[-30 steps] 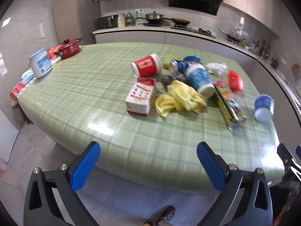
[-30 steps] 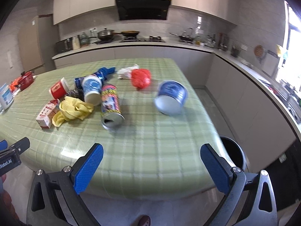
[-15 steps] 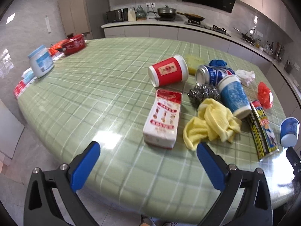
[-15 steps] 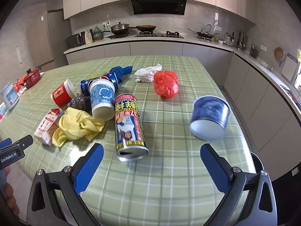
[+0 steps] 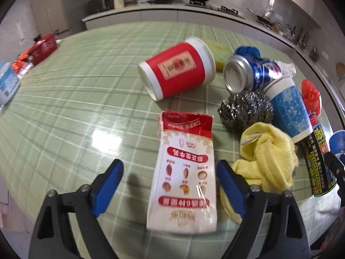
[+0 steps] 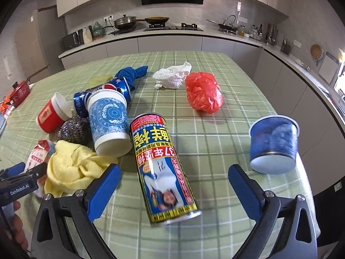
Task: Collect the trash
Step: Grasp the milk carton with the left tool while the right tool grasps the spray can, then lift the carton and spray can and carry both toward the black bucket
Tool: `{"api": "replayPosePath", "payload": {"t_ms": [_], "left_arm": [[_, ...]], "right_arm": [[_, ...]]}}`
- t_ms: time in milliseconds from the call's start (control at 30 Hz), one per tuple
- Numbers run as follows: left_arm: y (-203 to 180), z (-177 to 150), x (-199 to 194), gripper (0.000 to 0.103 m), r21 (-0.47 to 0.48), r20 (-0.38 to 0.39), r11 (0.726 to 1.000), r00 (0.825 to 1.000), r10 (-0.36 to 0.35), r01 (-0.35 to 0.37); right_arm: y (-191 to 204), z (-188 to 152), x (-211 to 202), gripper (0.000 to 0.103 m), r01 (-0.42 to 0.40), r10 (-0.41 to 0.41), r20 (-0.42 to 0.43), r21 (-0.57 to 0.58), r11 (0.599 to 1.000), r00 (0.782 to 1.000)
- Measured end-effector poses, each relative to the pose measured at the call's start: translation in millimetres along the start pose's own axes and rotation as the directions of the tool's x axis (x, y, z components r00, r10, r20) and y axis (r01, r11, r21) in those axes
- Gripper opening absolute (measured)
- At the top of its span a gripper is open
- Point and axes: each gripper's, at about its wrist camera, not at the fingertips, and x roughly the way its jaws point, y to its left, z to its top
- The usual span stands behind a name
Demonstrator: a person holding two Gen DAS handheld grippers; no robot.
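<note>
My left gripper is open, its blue fingers on either side of a white and red snack pouch lying flat on the green checked table. My right gripper is open around the near end of a tall printed can lying on its side. Around them lie a red paper cup, a blue soda can, a blue patterned cup, a steel scourer, a yellow cloth, a red plastic bag, crumpled white paper and a small blue cup.
A blue cloth and a yellow sponge lie behind the cans. A red pot and a white tub stand at the table's far left edge. The kitchen counter with pans runs behind.
Both grippers have moved forward and down over the table. The left one now straddles the snack pouch, the right one the tall can. Both stay open.
</note>
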Motion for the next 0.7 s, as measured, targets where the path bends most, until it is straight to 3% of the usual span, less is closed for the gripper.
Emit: {"api": "replayPosePath", "payload": {"t_ms": [167,267,300,400,700], "left_arm": [[-1,0,2,0.072,0.028,0.004,0.999,1.0,-0.028,0.027],[-1,-1,-2,0.052,0.045,0.026,0.999,0.999,-0.029,0.028],[-1,-2,-3,0.052,0.048,0.026,0.998,0.999,-0.029,0.027],[-1,0,-3,0.052,0.045,0.029,0.999,0.999,-0.032,0.03],[4,-2,-27,0.051,0.018,0.087,0.999,0.995,-0.045,0.043]], "right_arm": [[1,2,18,0.091,-0.014,0.015,-0.046,0.02,1.0,0.999],[2,3,27,0.088,-0.023,0.025,-0.061,0.033,0.999,0.998],[2,4,29,0.087,-0.027,0.029,-0.066,0.032,0.999,0.997],[5,3,39,0.064,-0.06,0.062,-0.097,0.027,0.998,0.993],[8,-4,36,0.055,-0.12,0.12,-0.11,0.007,0.993,0.987]]}}
